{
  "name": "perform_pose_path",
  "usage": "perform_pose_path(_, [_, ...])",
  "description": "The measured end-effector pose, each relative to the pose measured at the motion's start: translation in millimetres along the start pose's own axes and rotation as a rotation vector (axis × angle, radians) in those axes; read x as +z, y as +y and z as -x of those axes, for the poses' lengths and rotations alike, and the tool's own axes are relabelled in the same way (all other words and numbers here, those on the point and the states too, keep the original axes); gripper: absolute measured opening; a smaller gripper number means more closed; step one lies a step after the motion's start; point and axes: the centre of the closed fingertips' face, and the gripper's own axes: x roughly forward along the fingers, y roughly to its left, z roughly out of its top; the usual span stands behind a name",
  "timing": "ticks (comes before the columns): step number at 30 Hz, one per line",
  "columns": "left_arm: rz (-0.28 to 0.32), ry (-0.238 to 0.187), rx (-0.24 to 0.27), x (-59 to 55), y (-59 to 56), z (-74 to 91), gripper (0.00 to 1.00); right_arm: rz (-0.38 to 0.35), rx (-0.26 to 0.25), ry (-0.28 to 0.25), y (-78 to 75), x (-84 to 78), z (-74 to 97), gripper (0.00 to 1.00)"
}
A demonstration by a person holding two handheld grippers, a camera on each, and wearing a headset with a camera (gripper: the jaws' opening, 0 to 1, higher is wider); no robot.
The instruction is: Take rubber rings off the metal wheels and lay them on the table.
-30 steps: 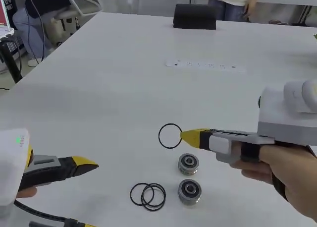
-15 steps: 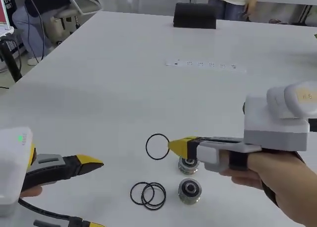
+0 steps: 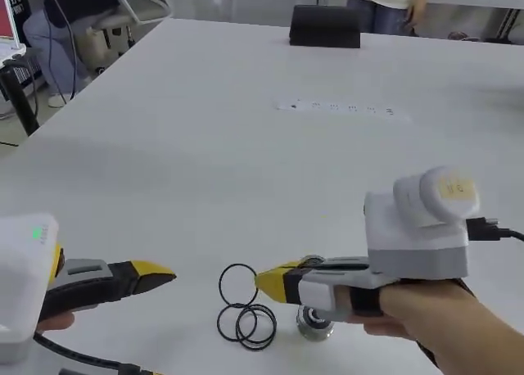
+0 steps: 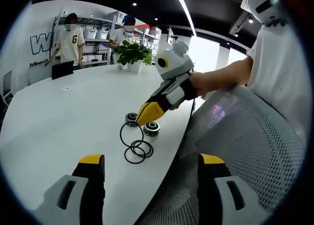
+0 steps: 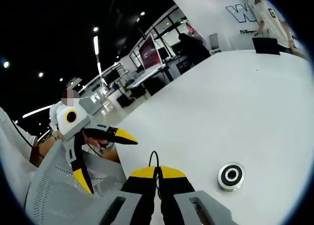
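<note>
Your right gripper shows yellow tips on black; the rubber rings are black, the metal wheel silver, the desk white.

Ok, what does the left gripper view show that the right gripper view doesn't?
The left gripper view adds two loose rings lying overlapped on the table, a second wheel, a potted plant and the right gripper seen from outside. The right gripper view adds the left gripper with its jaws open and a red screen. Both have the ring pinched in the right gripper's shut jaws, a wheel and the white table.
</note>
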Motion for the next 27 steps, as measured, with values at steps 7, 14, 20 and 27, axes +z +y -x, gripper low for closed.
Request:
perform_pose_path(7, [0.021, -0.019, 0.006, 2.3, 1.3, 0.4, 0.75, -0.018, -0.001, 0.050, -2.8, -16.8, -9.3, 0.00])
perform_pose_path(14, [0.029, -0.027, 0.002, 3.0, 1.0, 0.1, 0.74, -0.026, -0.013, 0.090, -4.4, -29.5, -14.5, 0.00])
perform_pose_path(20, [0.041, -0.042, 0.007, 4.6, 1.9, 0.7, 0.74, -0.016, -0.018, 0.113, -4.8, -36.2, -17.2, 0.00])
perform_pose_path(27, [0.044, -0.044, 0.007, 4.5, 1.7, 0.6, 0.73, -0.007, -0.035, 0.115, -9.1, -37.2, -16.7, 0.00])
